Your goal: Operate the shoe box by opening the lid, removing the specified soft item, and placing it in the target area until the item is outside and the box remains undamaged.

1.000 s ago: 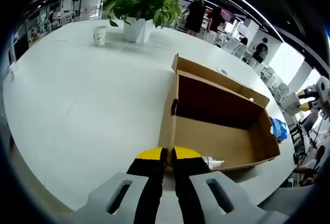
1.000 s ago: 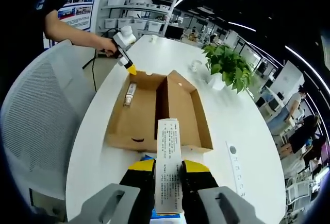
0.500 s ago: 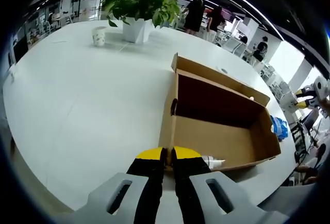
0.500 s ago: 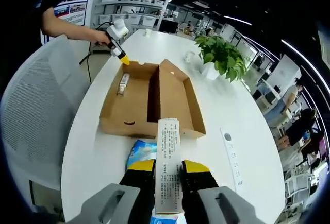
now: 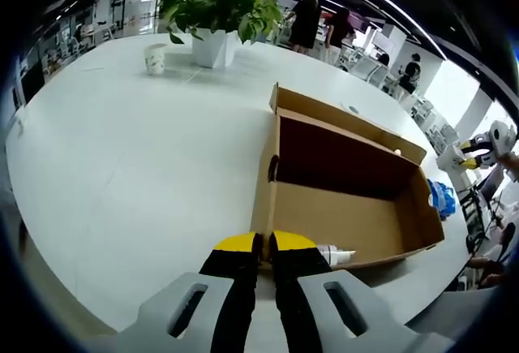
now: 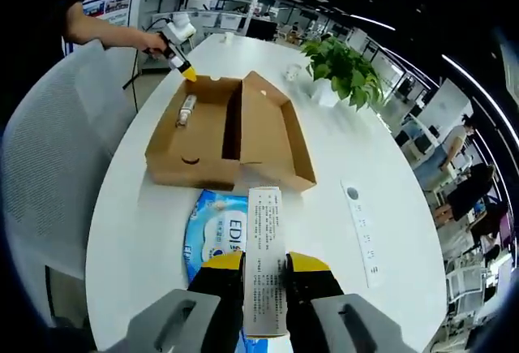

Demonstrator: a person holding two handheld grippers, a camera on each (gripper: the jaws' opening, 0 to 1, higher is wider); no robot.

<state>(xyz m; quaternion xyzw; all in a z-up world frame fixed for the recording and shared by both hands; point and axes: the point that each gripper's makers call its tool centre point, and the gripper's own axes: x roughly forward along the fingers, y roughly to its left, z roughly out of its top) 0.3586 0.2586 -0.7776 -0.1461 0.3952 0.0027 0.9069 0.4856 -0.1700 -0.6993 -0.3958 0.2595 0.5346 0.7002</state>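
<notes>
White office table [image 6: 324,207], open cardboard box [image 6: 223,130] holding a small tube [image 6: 186,110], left gripper [image 5: 263,243] clamped on the box's edge, right gripper [image 6: 264,262] grasping a blue wipes pack [image 6: 217,235] just beside the box

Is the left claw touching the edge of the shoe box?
Touching. In the left gripper view the left claw is shut on the near wall of the shoe box.

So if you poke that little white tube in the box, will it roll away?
Probably a bit. The tube looks round and lies on its side on the flat floor of the box, so a nudge could roll it. The cardboard walls would likely stop it soon. It looks small, so probably light.
</notes>
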